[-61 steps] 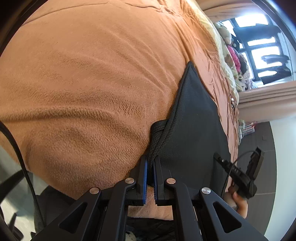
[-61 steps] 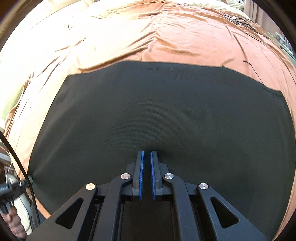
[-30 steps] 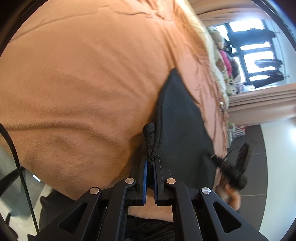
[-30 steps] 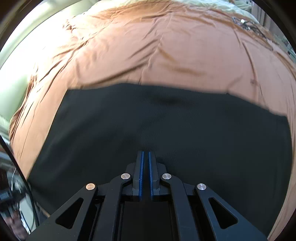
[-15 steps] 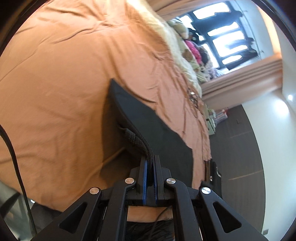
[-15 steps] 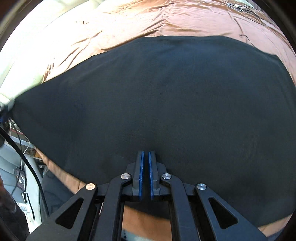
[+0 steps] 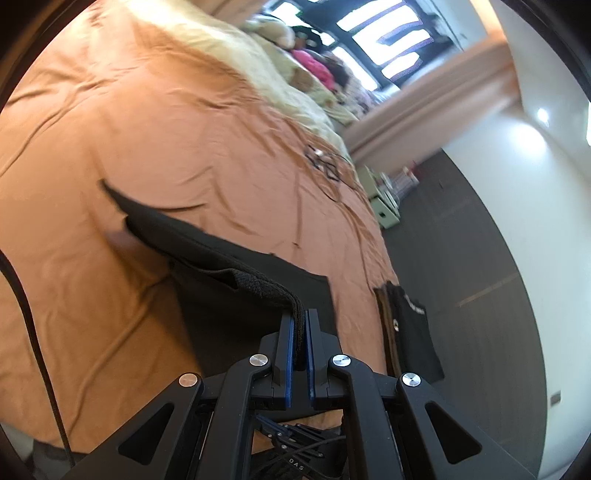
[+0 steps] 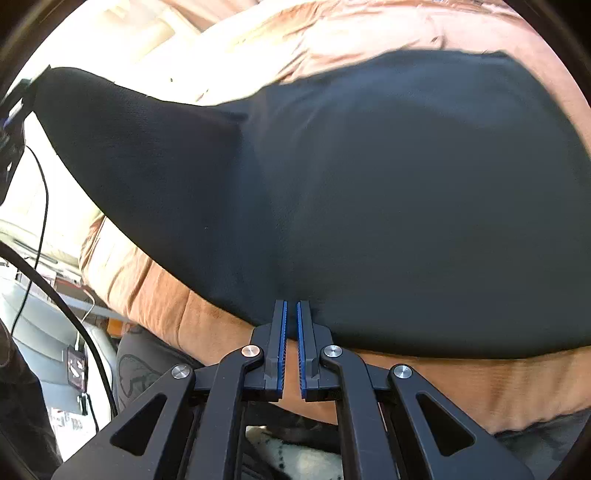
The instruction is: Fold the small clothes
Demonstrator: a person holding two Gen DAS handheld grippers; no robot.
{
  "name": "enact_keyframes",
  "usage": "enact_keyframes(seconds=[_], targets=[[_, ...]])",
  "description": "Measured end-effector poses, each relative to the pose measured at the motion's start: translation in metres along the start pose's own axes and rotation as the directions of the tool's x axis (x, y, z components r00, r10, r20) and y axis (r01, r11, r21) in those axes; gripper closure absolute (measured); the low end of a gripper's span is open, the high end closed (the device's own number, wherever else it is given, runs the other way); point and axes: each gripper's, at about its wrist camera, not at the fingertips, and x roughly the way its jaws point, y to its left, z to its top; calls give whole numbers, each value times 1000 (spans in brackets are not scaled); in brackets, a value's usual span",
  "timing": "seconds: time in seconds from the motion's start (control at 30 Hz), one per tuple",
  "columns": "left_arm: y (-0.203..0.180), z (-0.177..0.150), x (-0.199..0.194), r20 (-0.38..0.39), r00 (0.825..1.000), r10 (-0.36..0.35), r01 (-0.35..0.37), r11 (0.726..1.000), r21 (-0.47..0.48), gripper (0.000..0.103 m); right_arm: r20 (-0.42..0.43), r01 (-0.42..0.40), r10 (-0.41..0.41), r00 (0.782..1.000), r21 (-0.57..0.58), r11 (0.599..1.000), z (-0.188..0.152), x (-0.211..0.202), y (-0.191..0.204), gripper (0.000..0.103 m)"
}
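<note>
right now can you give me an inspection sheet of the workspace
surface: bed with an orange blanket, wrinkled.
job's things: black garment, near edge lifted off the blanket, far part lying on it.
clutter: dark folded item at the bed's edge; tangled thin cord farther up the blanket.
grippers: left gripper shut on the garment's bunched hem; right gripper pinching its near edge.
cables: black cable hanging left of the right gripper.
surroundings: window, pale bedding and soft toys, dark floor.
</note>
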Motion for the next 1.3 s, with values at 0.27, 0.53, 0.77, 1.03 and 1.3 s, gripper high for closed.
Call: enact_keyframes(seconds=[0.27, 0.53, 0.77, 1.03, 1.3], targets=[[-54, -6, 48, -89, 995, -42, 50, 994, 97, 98, 93, -46, 42, 995, 34, 998, -1, -57, -38, 98], [-97, -28, 101, -206, 976, -76, 113, 979, 172, 97, 137, -27, 14, 990, 91, 995, -20, -103, -72, 98], [-126, -51, 149, -304, 948, -95, 163, 965, 205, 97, 180, -11, -17, 983, 155, 988, -38, -141, -100, 97], [-137, -88, 205, -434, 897, -80, 186, 960, 208, 79, 241, 15, -63, 969, 195, 981, -57, -172, -112, 39], [-100, -87, 193, -390, 921, -13, 99, 975, 201, 44, 249, 71, -116, 961, 185, 980, -58, -178, -119, 39]])
